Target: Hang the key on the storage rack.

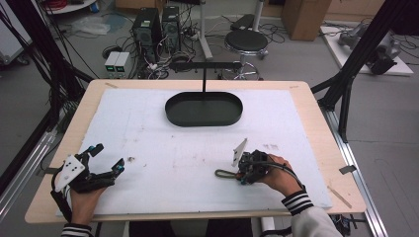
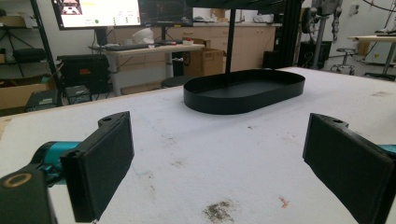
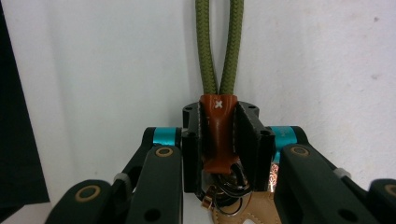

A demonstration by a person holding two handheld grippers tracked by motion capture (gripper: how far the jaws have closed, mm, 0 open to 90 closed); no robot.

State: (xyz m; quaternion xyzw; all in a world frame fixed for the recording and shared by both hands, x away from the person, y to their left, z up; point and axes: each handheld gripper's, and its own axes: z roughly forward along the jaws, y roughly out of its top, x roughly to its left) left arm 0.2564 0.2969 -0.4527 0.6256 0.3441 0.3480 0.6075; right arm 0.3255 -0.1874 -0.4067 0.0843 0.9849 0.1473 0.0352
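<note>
An olive-green cord strap (image 3: 219,46) with a brown leather tab (image 3: 217,135) and metal key rings (image 3: 229,193) lies on the white mat. My right gripper (image 3: 218,121) is shut on the leather tab, with the cord loop running away from the jaws. In the high view the right gripper (image 1: 243,173) rests low on the mat at front right, and the cord loop (image 1: 223,173) sticks out to its left. My left gripper (image 1: 107,157) sits at front left, open and holding nothing. Its pads (image 2: 100,168) stand wide apart in the left gripper view.
A black oval tray (image 1: 173,116) sits at the back middle of the white mat (image 1: 148,133), and a thin post with a crossbar (image 1: 204,79) rises from it. The tray (image 2: 224,103) lies ahead of the left gripper. A stool and computers stand on the floor beyond the table.
</note>
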